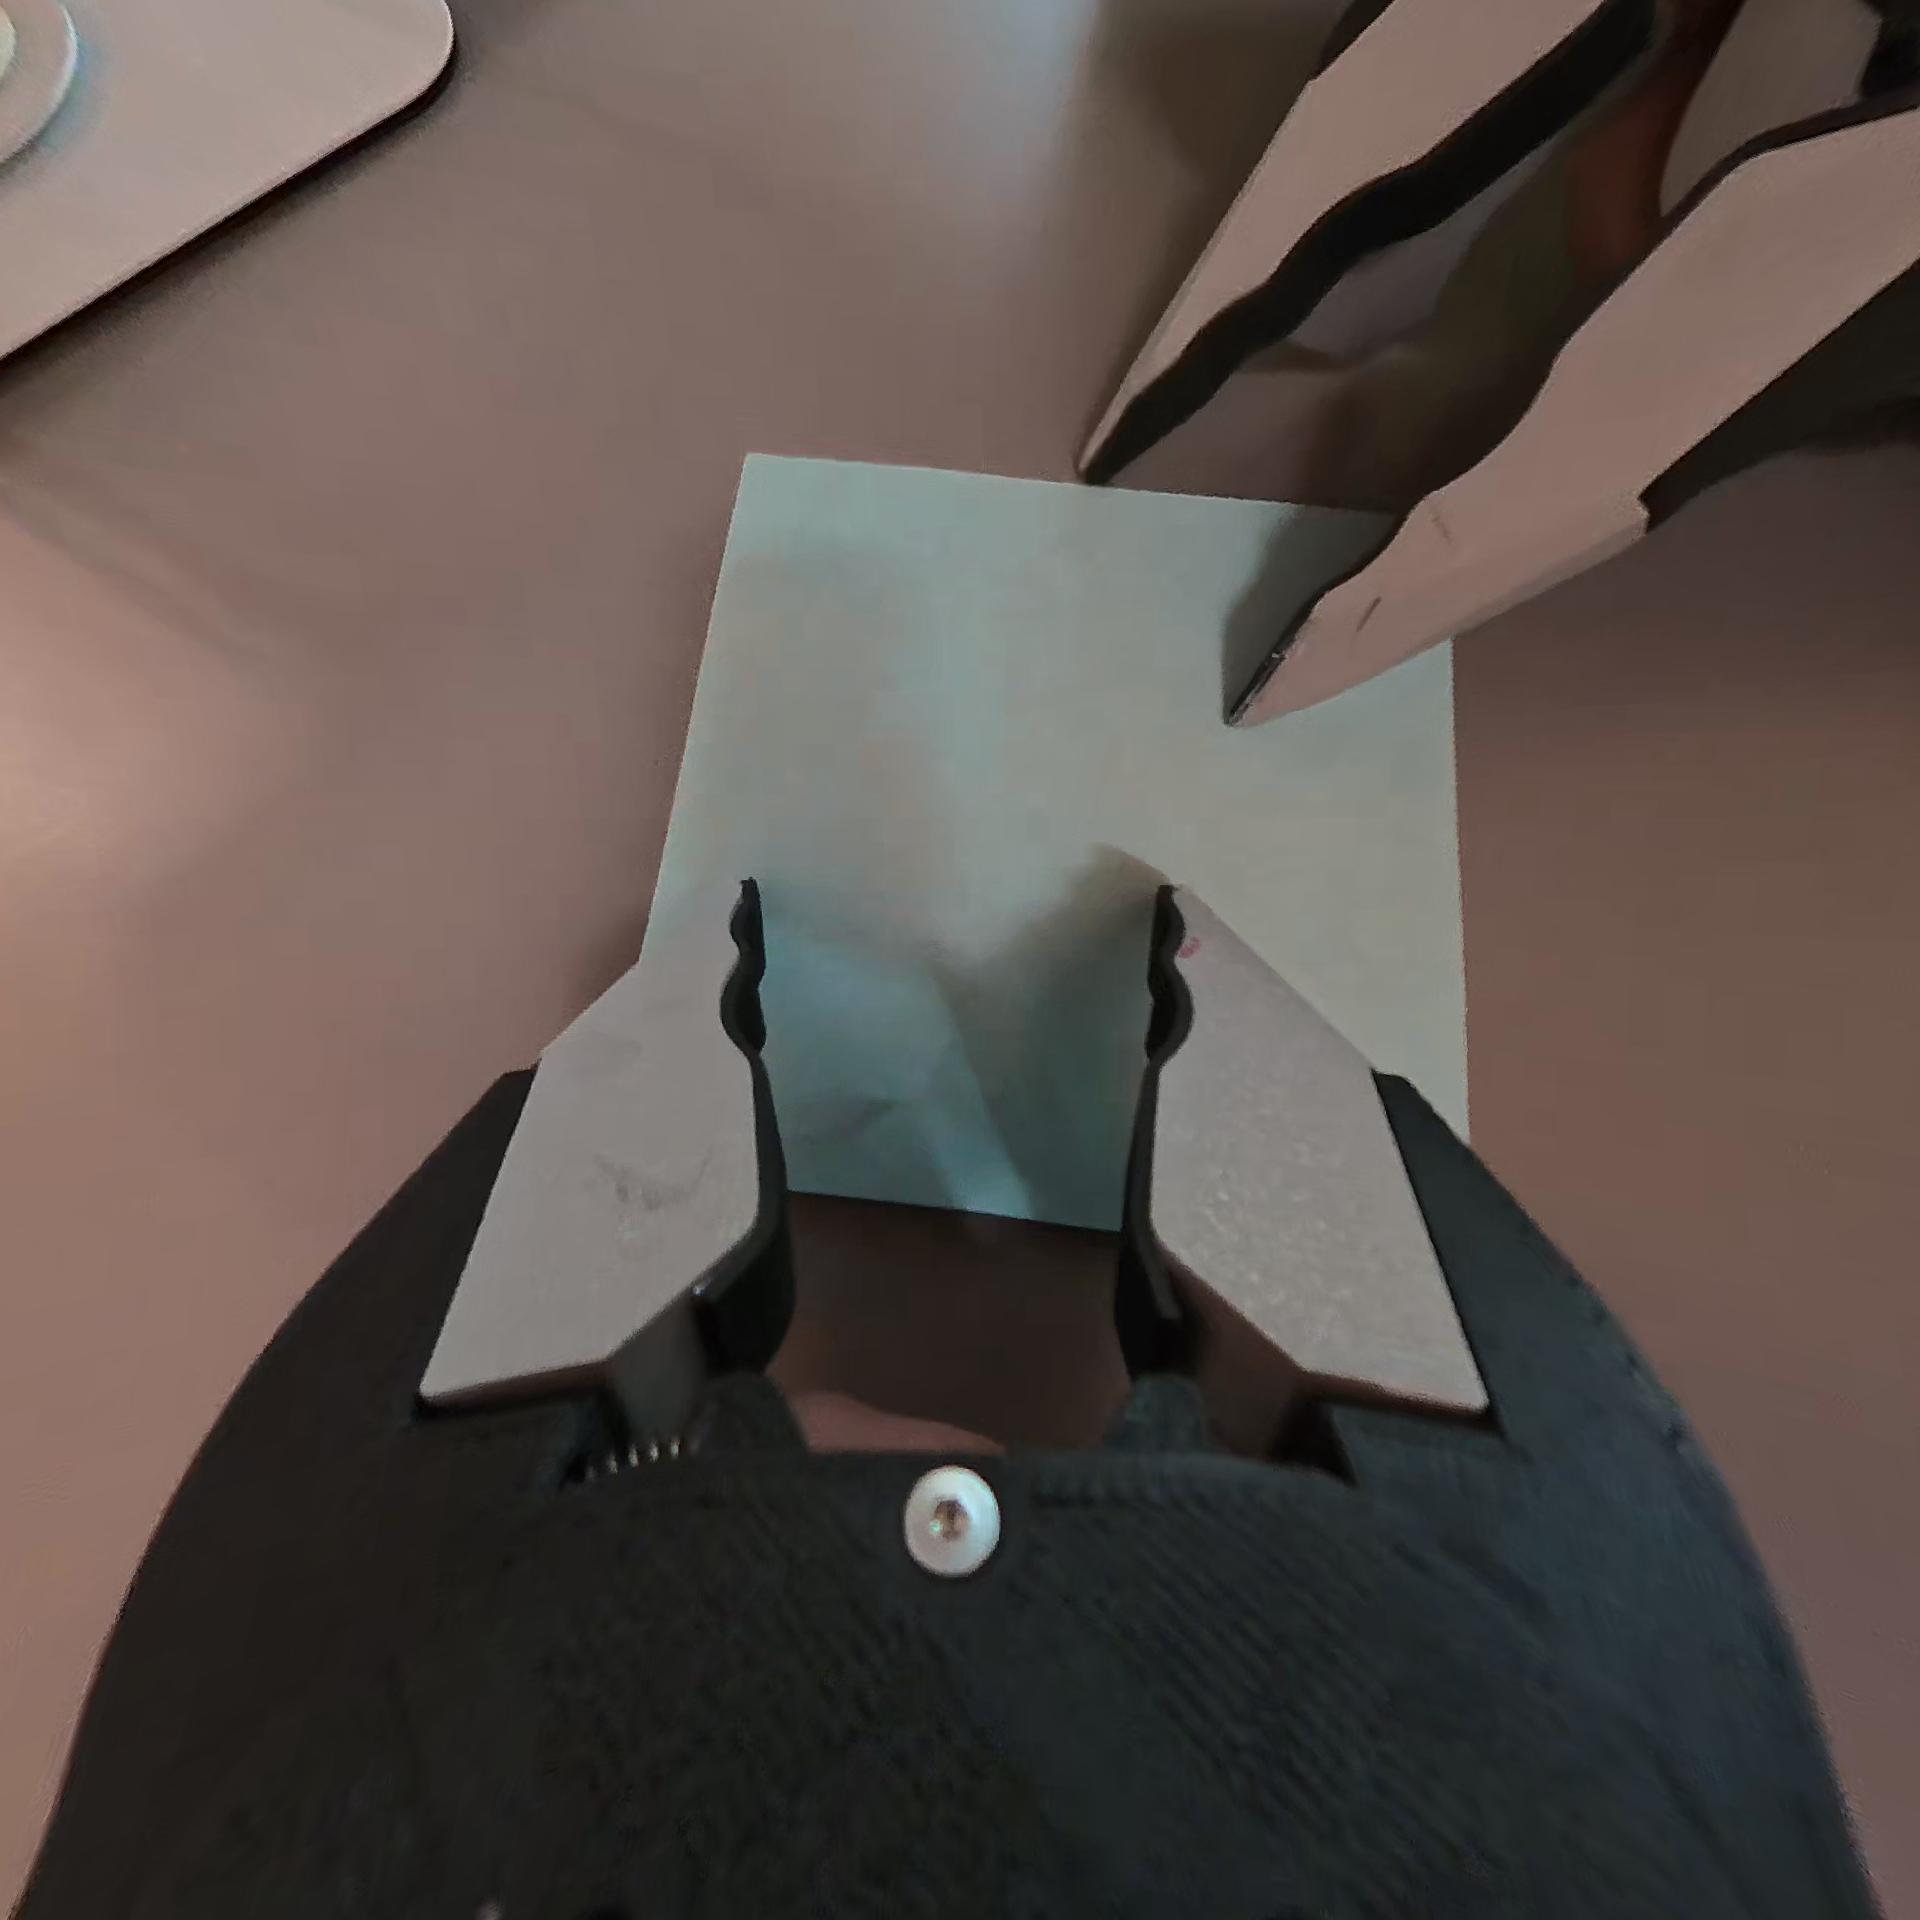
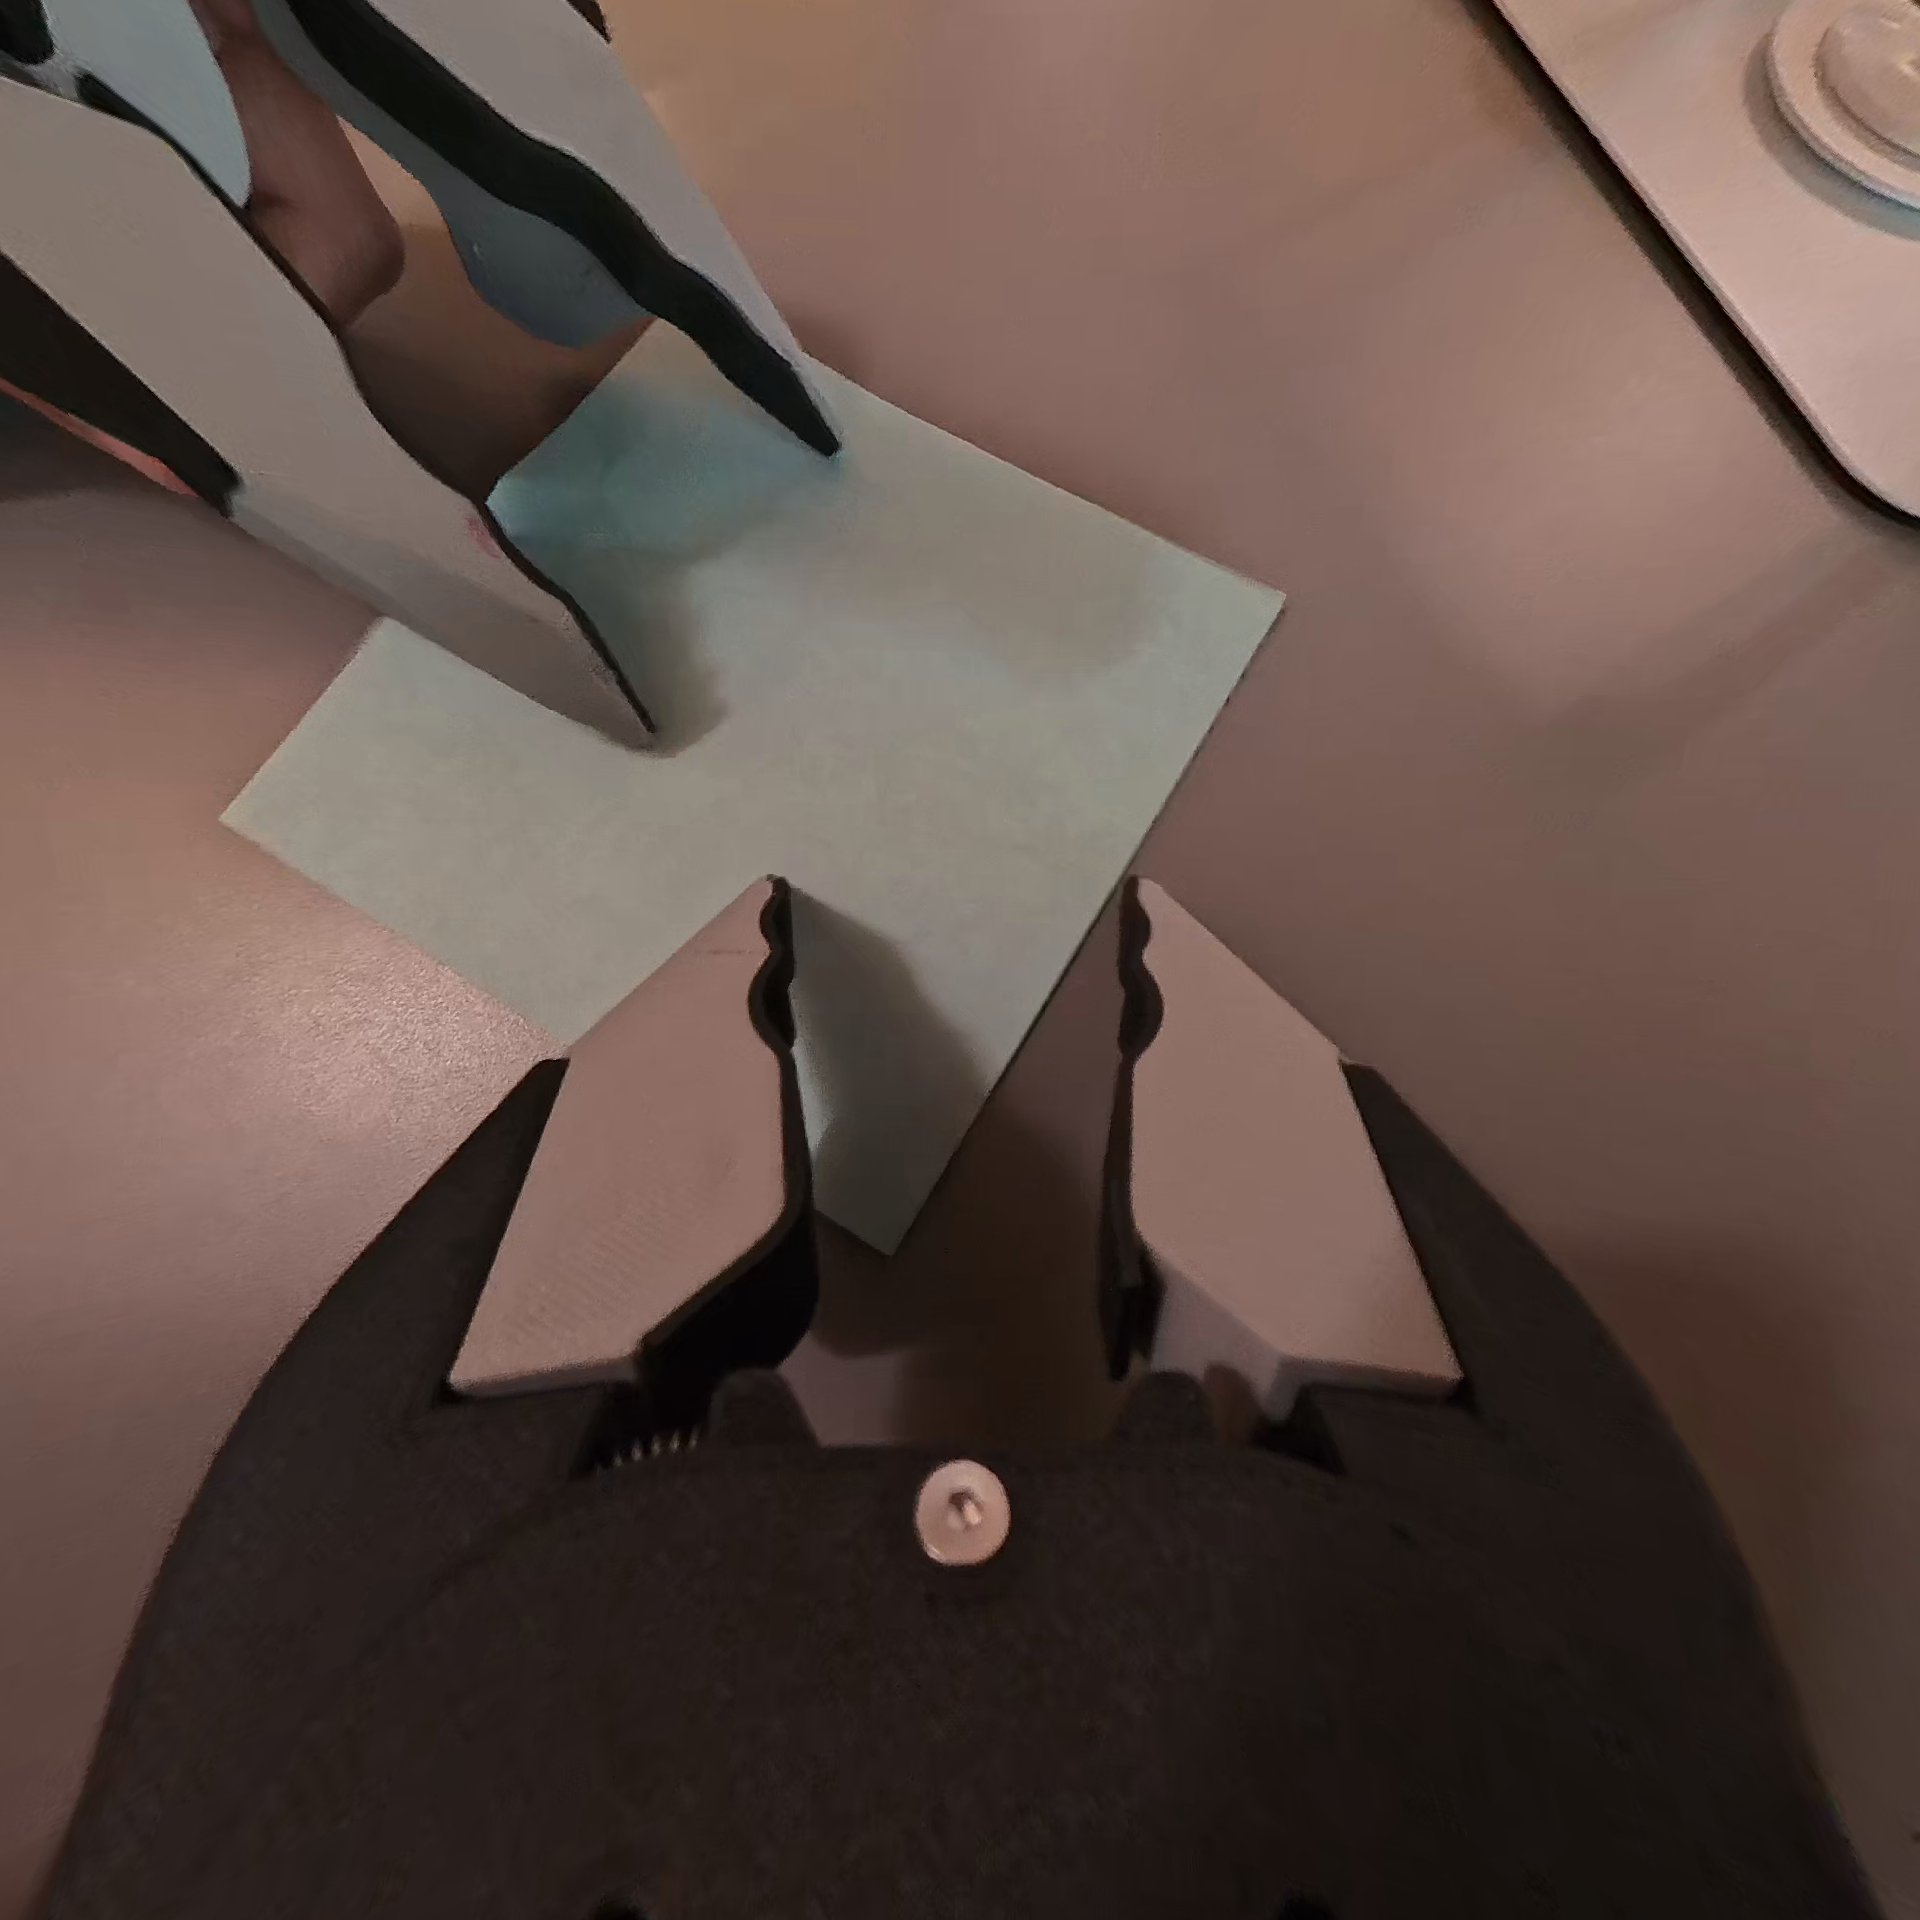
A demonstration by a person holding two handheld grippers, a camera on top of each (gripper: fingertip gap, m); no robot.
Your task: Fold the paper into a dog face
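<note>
Left wrist view: a pale green square of paper [image 1: 1039, 748] lies flat and unfolded on the brown tabletop [image 1: 416, 727], well in from the edges that show. The left gripper [image 1: 958, 894] hangs over the paper's near edge, its two fingers spread wide with nothing between them but bare sheet; it is released. From the upper right comes the right gripper [image 1: 1158, 597], also spread: one fingertip [image 1: 1262, 696] rests on the paper near its far right corner, the other sits at the far edge of the sheet, just off it. At the far left corner of the tabletop lies a grey base plate [image 1: 239, 156] with a round disc on it, well apart from the paper.

Right wrist view: the same paper [image 2: 831, 748] lies cornerwise, one corner pointing toward the camera. The right gripper [image 2: 954, 894] stands released, its left finger over the paper, its right finger just outside the paper's edge over the tabletop [image 2: 1455, 727]. The left gripper [image 2: 743, 592] enters from the upper left, jaws apart, both tips down on the sheet near its far side. The base plate [image 2: 1704, 270] shows at the far right corner
</note>
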